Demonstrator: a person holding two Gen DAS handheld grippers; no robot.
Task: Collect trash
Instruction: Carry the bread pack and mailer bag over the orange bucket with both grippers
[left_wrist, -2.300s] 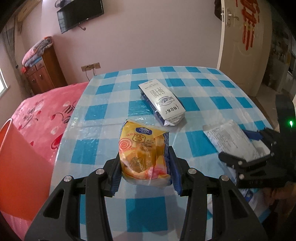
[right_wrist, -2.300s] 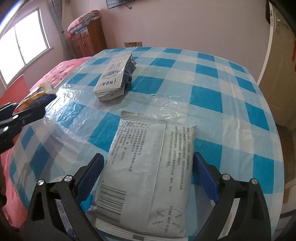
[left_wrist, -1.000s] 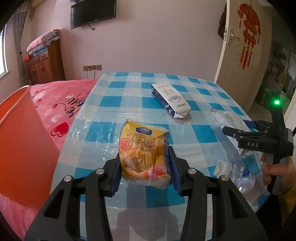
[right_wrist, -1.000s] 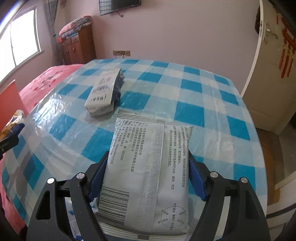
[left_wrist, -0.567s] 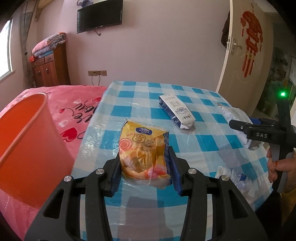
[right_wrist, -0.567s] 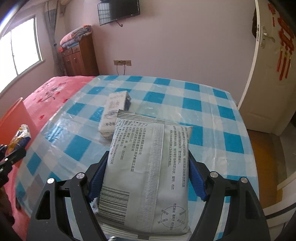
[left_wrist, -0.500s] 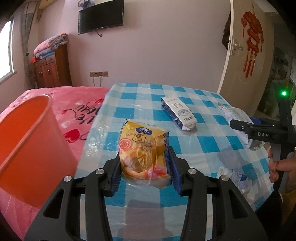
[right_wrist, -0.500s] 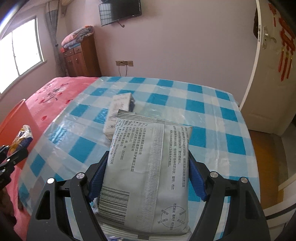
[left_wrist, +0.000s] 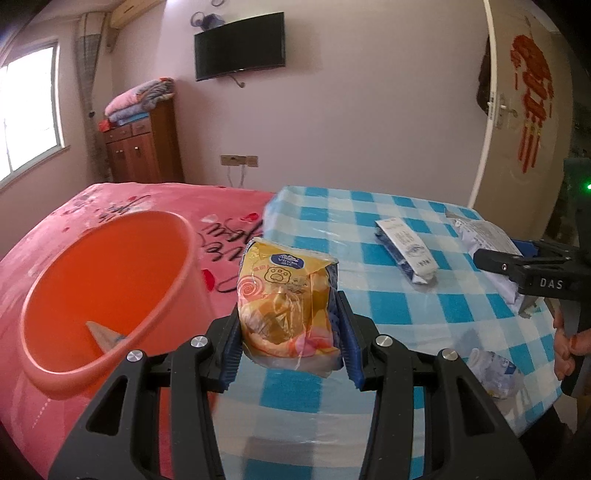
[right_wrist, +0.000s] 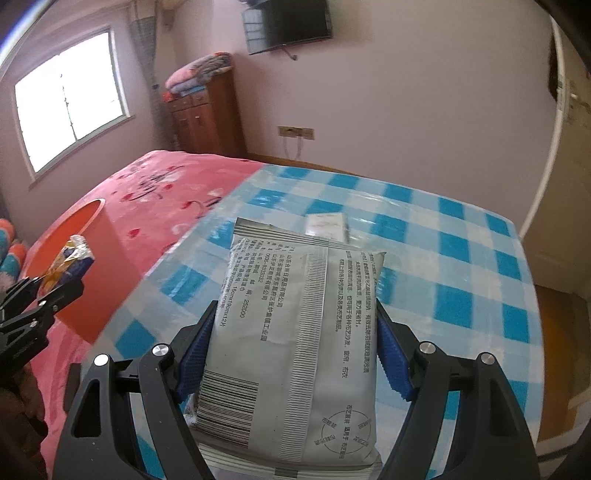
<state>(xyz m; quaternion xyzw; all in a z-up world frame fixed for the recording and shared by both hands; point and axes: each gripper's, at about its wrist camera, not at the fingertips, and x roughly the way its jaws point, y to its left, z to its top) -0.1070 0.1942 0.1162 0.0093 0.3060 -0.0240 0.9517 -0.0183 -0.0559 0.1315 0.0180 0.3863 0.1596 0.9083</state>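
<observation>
My left gripper (left_wrist: 290, 334) clamps the yellow snack bag (left_wrist: 288, 306) just right of the orange bin (left_wrist: 107, 295). My right gripper (right_wrist: 291, 354) grips the grey packet (right_wrist: 295, 332), farther right of it.

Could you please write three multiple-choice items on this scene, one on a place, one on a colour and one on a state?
1. Where is the bin relative to the yellow snack packet in the left wrist view?
A. left of it
B. right of it
C. on the table

2. What colour is the bin?
A. blue
B. orange
C. grey

3. What is the right gripper doing?
A. hanging open
B. shut on nothing
C. clamping the grey pouch

Answers: 1 A, the bin stands left of the packet, beside the checked table. 2 B, its wall is plainly orange. 3 C, both blue pads press the pouch's edges.
</observation>
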